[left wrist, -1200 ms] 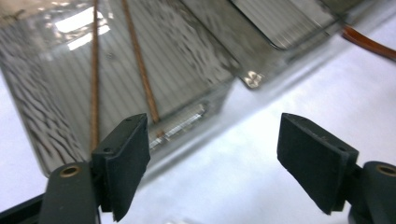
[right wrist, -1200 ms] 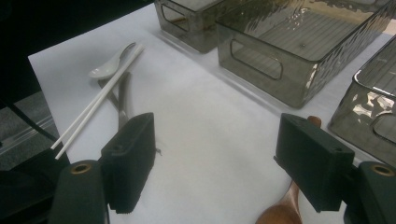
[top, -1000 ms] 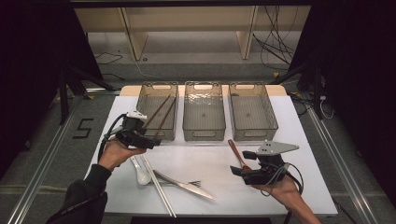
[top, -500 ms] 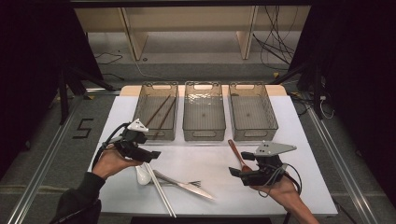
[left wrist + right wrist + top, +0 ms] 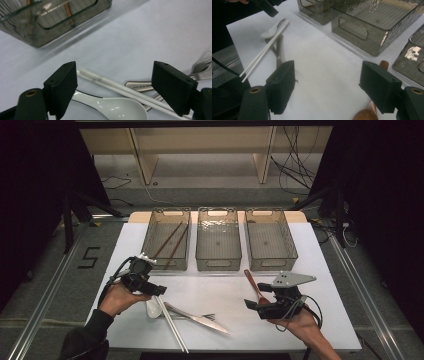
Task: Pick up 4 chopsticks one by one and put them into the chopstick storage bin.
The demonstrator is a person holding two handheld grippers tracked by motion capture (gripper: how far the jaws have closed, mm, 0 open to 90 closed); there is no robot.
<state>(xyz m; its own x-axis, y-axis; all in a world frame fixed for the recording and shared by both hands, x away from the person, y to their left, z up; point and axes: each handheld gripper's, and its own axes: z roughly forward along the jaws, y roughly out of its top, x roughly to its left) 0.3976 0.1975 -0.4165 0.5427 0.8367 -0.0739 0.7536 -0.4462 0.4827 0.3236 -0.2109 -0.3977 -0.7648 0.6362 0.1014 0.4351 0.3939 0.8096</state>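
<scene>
The left gripper (image 5: 159, 291) hovers low over the near left part of the white table (image 5: 320, 265), its jaws spread wide and holding nothing. Just under and in front of it lie the white chopsticks (image 5: 172, 327) and the white spoon (image 5: 153, 307), with the spoon's bowl nearest the jaws. In the left gripper view the chopsticks (image 5: 117, 87) cross the gap between the two jaws and the spoon (image 5: 117, 110) lies just below them; neither touches a jaw.

The right gripper (image 5: 252, 306) rests at the near right, jaws also wide apart and empty. A wooden spoon (image 5: 252, 282) lies just beside it, its handle pointing away toward the bins.

The right gripper view shows the wooden spoon's bowl (image 5: 365, 113) between its jaws, close to the right one, a detail hidden from above. The high view alone takes in all the bins at once.

Count: three clear bins (image 5: 218, 262) in a row at the far side, two brown chopsticks (image 5: 170, 240) in the left one, two white chopsticks, one white spoon, one wooden spoon, one knife (image 5: 200, 319) and one fork (image 5: 204, 316).
</scene>
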